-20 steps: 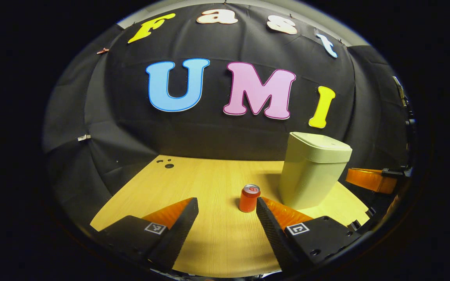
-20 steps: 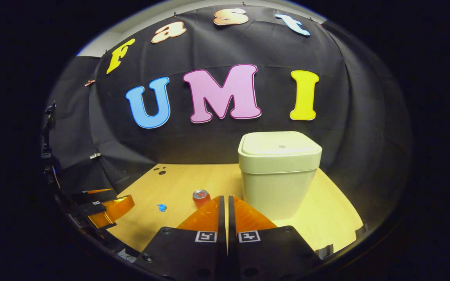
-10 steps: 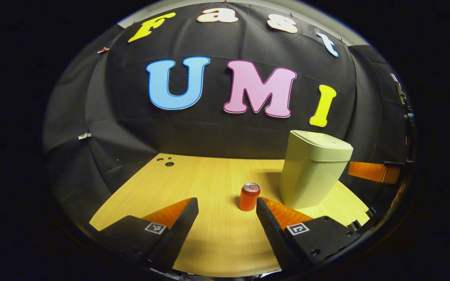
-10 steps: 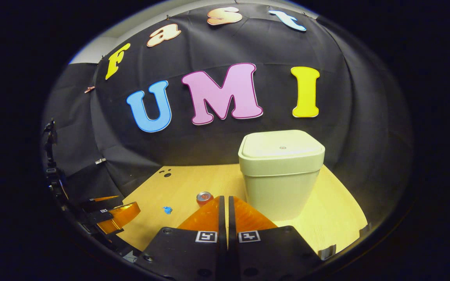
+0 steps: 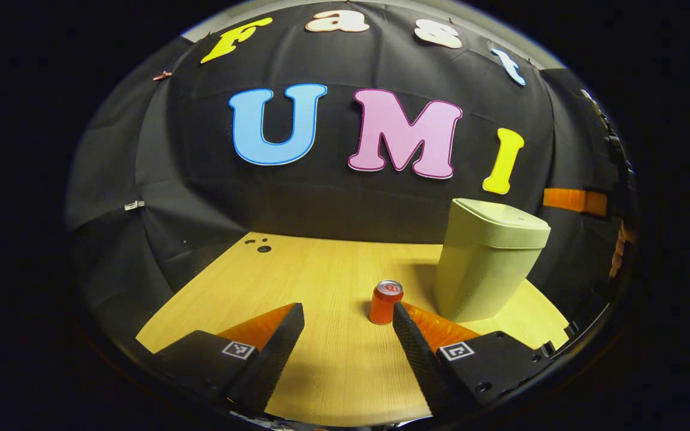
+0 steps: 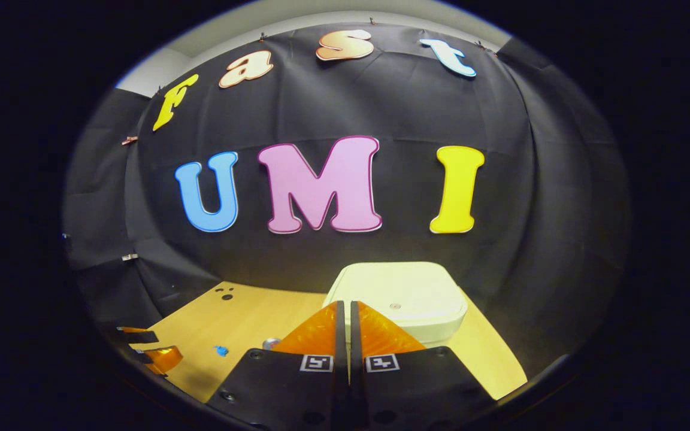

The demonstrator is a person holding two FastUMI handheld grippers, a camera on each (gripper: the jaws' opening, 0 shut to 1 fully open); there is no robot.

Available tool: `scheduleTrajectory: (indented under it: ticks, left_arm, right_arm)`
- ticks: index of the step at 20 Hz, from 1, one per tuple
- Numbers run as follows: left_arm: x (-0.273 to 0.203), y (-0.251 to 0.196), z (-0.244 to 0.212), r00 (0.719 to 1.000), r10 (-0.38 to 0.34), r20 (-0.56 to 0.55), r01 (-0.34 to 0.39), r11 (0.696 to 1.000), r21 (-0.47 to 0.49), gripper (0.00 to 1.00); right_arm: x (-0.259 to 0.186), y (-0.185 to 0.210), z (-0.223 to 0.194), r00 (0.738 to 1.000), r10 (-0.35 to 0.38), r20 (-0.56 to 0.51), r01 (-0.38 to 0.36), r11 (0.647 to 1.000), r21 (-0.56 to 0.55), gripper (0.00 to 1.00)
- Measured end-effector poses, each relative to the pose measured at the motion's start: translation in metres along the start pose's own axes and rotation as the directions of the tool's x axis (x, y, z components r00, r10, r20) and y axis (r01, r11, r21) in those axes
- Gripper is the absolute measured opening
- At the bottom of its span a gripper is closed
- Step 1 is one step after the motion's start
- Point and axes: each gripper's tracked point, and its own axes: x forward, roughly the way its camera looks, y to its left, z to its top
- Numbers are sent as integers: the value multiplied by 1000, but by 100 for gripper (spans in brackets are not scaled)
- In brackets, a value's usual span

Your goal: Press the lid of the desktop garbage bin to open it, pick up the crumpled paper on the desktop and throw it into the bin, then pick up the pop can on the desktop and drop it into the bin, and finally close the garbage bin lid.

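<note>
Now rising above bin lid with clenched right gripper, lining up press; left gripper idling released near can.

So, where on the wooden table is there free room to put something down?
The wide bare stretch of the wooden table from the red pop can leftward to the small dark holes is free. Crowded: the can stands close beside the pale green lidded bin, and the small blue crumpled paper lies nearer the front edge.
</note>
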Motion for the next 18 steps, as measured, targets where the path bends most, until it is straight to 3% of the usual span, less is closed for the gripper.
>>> scheduleTrajectory:
  ticks: [6,13,18]
  left_arm:
    - [14,-1,-1,999,48,-7,-48,999,-9,96]
    - [23,-6,-17,993,114,-21,-114,993,-13,96]
    - [29,-3,-19,988,153,-19,-153,988,-30,95]
  right_arm:
    - [39,-31,1,999,-38,-13,38,999,-4,5]
    - [73,-46,-27,998,-38,-48,34,997,-75,5]
    - [84,-50,-46,996,-38,-86,34,998,-52,5]
